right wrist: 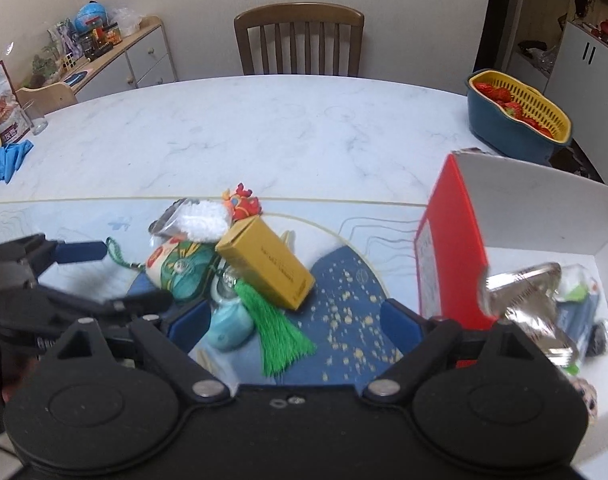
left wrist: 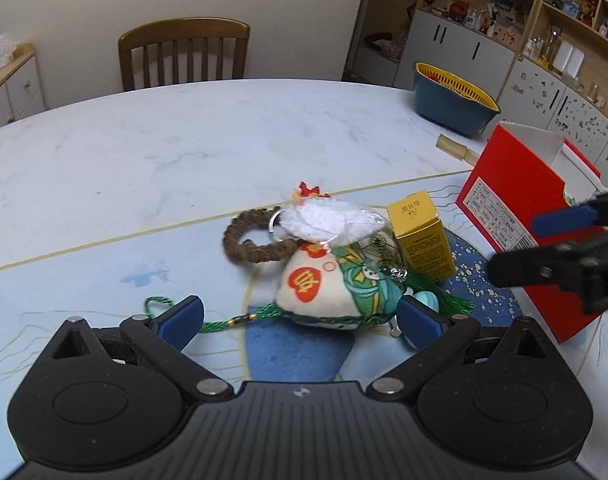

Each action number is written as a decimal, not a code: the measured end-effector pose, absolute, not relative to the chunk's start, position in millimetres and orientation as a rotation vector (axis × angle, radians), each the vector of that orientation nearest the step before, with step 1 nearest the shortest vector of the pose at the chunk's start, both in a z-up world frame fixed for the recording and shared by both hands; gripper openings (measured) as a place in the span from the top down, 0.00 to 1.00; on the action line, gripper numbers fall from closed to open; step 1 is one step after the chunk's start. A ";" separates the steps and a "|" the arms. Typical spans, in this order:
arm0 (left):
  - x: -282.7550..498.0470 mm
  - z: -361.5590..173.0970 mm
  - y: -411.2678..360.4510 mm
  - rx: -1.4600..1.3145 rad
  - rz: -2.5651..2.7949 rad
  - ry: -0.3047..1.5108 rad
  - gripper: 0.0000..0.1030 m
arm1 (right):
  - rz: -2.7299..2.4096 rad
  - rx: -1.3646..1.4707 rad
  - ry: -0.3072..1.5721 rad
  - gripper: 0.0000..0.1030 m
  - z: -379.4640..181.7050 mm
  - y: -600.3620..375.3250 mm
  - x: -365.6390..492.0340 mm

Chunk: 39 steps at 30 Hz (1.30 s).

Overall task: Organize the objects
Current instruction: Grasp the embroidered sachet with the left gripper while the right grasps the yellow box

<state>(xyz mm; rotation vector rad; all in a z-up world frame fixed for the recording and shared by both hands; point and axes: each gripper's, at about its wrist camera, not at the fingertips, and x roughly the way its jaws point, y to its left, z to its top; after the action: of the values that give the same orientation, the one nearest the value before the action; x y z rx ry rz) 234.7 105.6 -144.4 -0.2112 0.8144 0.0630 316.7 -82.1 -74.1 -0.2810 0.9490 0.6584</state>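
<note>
From my left wrist view, my left gripper [left wrist: 299, 318] is standing wide with nothing pressed between the pads, and the embroidered pouch [left wrist: 332, 292] is lying in the gap, closer to the pad on the picture's right. I am judging the tangle as the main risk here: the green cord [left wrist: 219, 322] is trailing toward the other pad, the clear packet [left wrist: 328, 224] is resting on top of the pouch, and the brown bead bracelet [left wrist: 251, 240] is touching the pile, so a lift could be dragging neighbours along or tipping the yellow box [left wrist: 422, 236] just beside it. My right gripper [left wrist: 516, 246] is reaching in near the red box [left wrist: 516, 216], and the two could be colliding over the same heap.

From my right wrist view, my right gripper is also gaping wide and empty, with the green tassel [right wrist: 279, 332] and a pale blue round thing [right wrist: 229, 326] lying between the fingers, the blue thing against the left-hand pad. Closing here, I could be pinching only tassel threads, which would be slipping out. The red box is standing open just to the right, already holding a few wrapped items
</note>
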 end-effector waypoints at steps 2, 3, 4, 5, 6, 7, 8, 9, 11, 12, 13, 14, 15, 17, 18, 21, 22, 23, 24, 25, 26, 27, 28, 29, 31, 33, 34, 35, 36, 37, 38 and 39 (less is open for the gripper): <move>239.1 -145.6 103.9 -0.226 0.046 0.812 0.00 | 0.663 -0.292 0.946 0.12 -78.0 -76.2 322.2; 241.2 -146.1 102.8 -0.230 0.037 0.810 0.00 | 0.665 -0.296 0.947 0.12 -79.7 -73.1 325.3; 243.4 -146.9 101.1 -0.232 0.030 0.810 0.00 | 0.671 -0.299 0.950 0.13 -81.4 -69.9 328.2; 245.6 -147.7 99.5 -0.230 0.024 0.811 0.00 | 0.679 -0.303 0.954 0.14 -82.9 -66.5 330.6; 248.1 -148.8 97.8 -0.228 0.021 0.812 0.00 | 0.686 -0.307 0.956 0.14 -84.6 -63.3 332.8; 250.4 -150.2 96.3 -0.228 0.020 0.814 0.00 | 0.693 -0.309 0.957 0.16 -86.0 -59.4 335.0; 252.6 -151.6 95.4 -0.231 0.018 0.816 0.00 | 0.702 -0.308 0.961 0.18 -87.2 -55.4 336.8; 254.2 -152.8 95.2 -0.236 0.018 0.816 0.00 | 0.709 -0.308 0.966 0.21 -88.5 -52.2 338.6; 257.7 -154.7 95.5 -0.247 0.029 0.817 0.00 | 0.720 -0.311 0.966 0.22 -89.4 -46.9 340.6; 259.2 -155.2 96.1 -0.257 0.031 0.818 0.01 | 0.727 -0.316 0.964 0.24 -89.6 -44.4 340.7; 260.4 -155.6 96.3 -0.265 0.034 0.818 0.01 | 0.736 -0.323 0.962 0.26 -89.7 -42.0 340.7; 261.3 -155.8 96.9 -0.271 0.037 0.818 0.01 | 0.743 -0.332 0.960 0.27 -90.0 -40.2 340.6; 262.1 -156.0 97.4 -0.274 0.039 0.819 0.01 | 0.747 -0.341 0.957 0.28 -90.3 -38.6 340.8; 262.2 -156.2 98.0 -0.275 0.041 0.816 0.04 | 0.755 -0.351 0.953 0.32 -91.3 -36.6 341.5; 262.6 -156.4 97.9 -0.273 0.040 0.817 0.09 | 0.758 -0.353 0.951 0.35 -91.5 -36.3 341.8; 263.4 -156.9 97.9 -0.272 0.039 0.822 0.23 | 0.768 -0.340 0.951 0.41 -91.3 -36.2 342.7; 263.5 -156.8 97.9 -0.271 0.038 0.824 0.27 | 0.770 -0.339 0.949 0.44 -91.5 -36.5 342.6; 263.2 -156.6 98.1 -0.273 0.033 0.825 0.28 | 0.773 -0.339 0.946 0.46 -91.4 -36.6 341.8; 262.5 -156.1 97.7 -0.270 0.032 0.823 0.30 | 0.777 -0.341 0.943 0.50 -91.3 -36.6 340.4; 261.9 -155.4 97.2 -0.267 0.033 0.821 0.31 | 0.777 -0.347 0.937 0.50 -91.1 -36.1 339.1; 261.5 -154.9 96.7 -0.267 0.033 0.819 0.32 | 0.773 -0.353 0.929 0.51 -90.7 -36.0 337.7; 261.2 -154.6 96.7 -0.269 0.032 0.819 0.33 | 0.772 -0.355 0.922 0.52 -89.9 -36.3 336.4; 260.9 -154.3 96.6 -0.269 0.034 0.820 0.35 | 0.769 -0.357 0.914 0.53 -89.2 -37.1 335.0; 260.7 -154.0 96.6 -0.269 0.036 0.822 0.35 | 0.765 -0.356 0.906 0.54 -88.5 -37.7 334.3; 260.1 -152.8 95.7 -0.268 0.039 0.826 0.37 | 0.754 -0.350 0.896 0.57 -86.1 -39.9 333.0; 259.3 -151.0 94.0 -0.256 0.041 0.831 0.39 | 0.739 -0.332 0.892 0.59 -83.4 -44.3 333.0; 258.5 -149.9 93.3 -0.255 0.037 0.831 0.39 | 0.731 -0.319 0.896 0.60 -82.0 -47.7 333.4; 257.6 -148.4 92.8 -0.254 0.032 0.832 0.39 | 0.721 -0.304 0.902 0.60 -80.4 -51.5 333.9; 256.5 -146.4 91.7 -0.251 0.030 0.834 0.40 | 0.713 -0.290 0.907 0.62 -78.6 -55.9 333.7; 255.3 -144.1 90.6 -0.245 0.027 0.835 0.40 | 0.707 -0.273 0.914 0.63 -77.2 -60.2 333.3; 253.8 -141.6 89.5 -0.240 0.025 0.836 0.40 | 0.702 -0.256 0.920 0.63 -75.7 -65.1 332.7; 251.7 -138.9 88.6 -0.236 0.022 0.836 0.40 | 0.697 -0.242 0.925 0.68 -74.1 -70.0 331.5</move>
<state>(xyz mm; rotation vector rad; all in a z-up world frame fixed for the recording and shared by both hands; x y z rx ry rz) 251.7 88.6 -138.9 -0.2360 0.8357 0.0218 331.5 -70.0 -74.1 -0.2415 0.9252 0.6965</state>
